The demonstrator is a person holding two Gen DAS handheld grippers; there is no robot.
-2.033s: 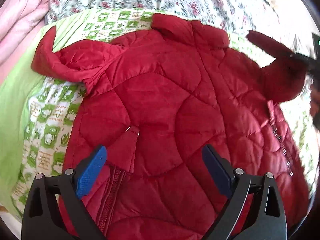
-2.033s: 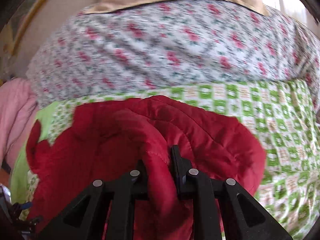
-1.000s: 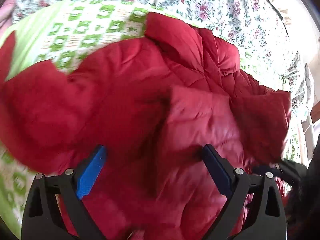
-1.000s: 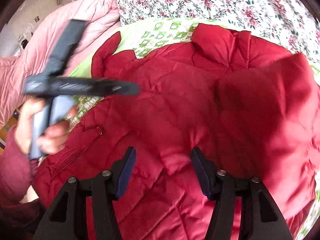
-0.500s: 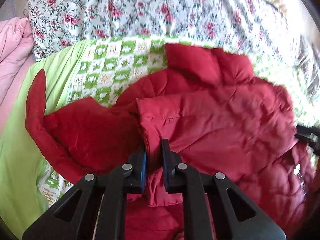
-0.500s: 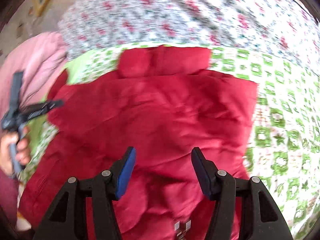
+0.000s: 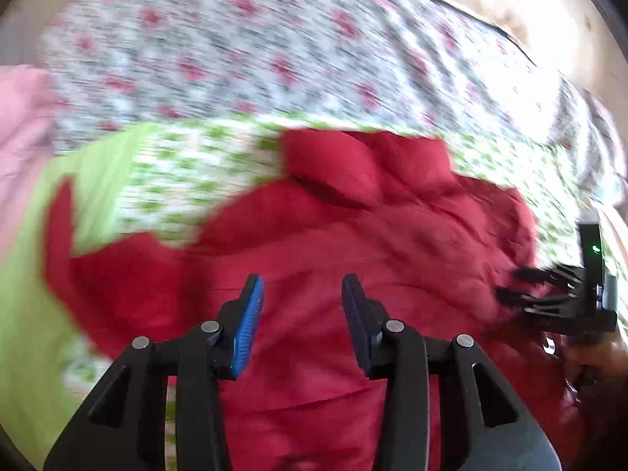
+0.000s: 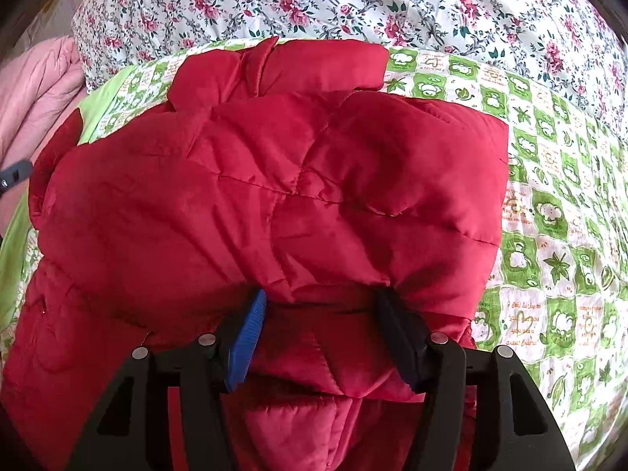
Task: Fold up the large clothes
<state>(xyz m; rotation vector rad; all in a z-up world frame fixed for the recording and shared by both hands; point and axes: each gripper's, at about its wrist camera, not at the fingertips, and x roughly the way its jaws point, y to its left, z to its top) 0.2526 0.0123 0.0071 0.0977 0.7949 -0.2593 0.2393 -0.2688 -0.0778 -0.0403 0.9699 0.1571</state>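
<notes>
A red quilted jacket (image 8: pixel 274 204) lies on a green-and-white checked sheet (image 8: pixel 549 216), both sleeves folded in over its body, collar (image 8: pixel 282 70) at the far end. It also shows blurred in the left wrist view (image 7: pixel 353 255). My left gripper (image 7: pixel 301 294) is open and empty just above the jacket's middle. My right gripper (image 8: pixel 320 306) is open, its fingers low against a folded edge of the jacket, nothing pinched. The right gripper also appears at the right edge of the left wrist view (image 7: pixel 522 286).
A floral quilt (image 8: pixel 353 0) lies beyond the jacket. A pink padded garment (image 8: pixel 35 86) is piled at the far left. The checked sheet shows bare to the right of the jacket.
My left gripper was shut on the left sleeve half a second ago; it has let go and is open, the sleeve laid over the jacket. My right gripper has dropped closer to the jacket.
</notes>
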